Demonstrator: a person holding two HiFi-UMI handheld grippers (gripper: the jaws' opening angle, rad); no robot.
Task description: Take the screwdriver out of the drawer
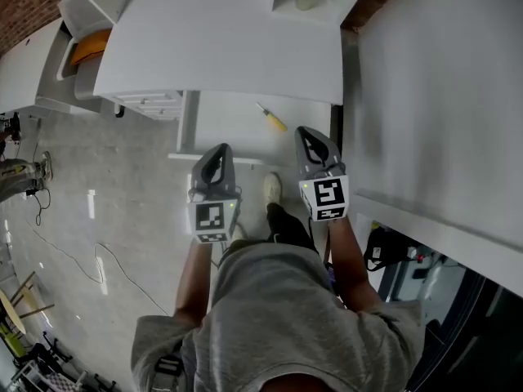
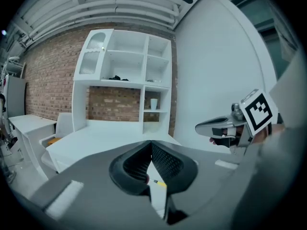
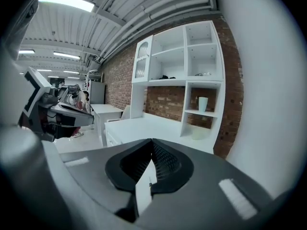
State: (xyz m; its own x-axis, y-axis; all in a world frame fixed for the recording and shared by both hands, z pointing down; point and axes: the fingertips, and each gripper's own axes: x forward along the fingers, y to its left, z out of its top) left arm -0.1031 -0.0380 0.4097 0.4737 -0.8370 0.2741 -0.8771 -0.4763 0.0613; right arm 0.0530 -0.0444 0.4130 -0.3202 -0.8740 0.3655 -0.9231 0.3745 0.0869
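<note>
A screwdriver (image 1: 270, 118) with a yellow handle lies on the white floor of the open drawer (image 1: 185, 129) under the desk. In the left gripper view the screwdriver (image 2: 159, 182) shows through the slit below the closed tips. My left gripper (image 1: 221, 150) hangs at the drawer's front edge, shut and empty. My right gripper (image 1: 306, 132) is over the drawer's right front corner, a little short of the screwdriver, also shut with nothing in it. Each gripper shows in the other's view: the right gripper (image 2: 199, 128) and the left gripper (image 3: 90, 120).
The white desk top (image 1: 221, 47) overhangs the drawer's back. A tall white panel (image 1: 441, 96) stands close on the right. A shelf unit with a cup (image 2: 153, 103) rises behind the desk. Cables (image 1: 73, 260) lie on the floor at left. The person's shoe (image 1: 272, 188) is below the drawer.
</note>
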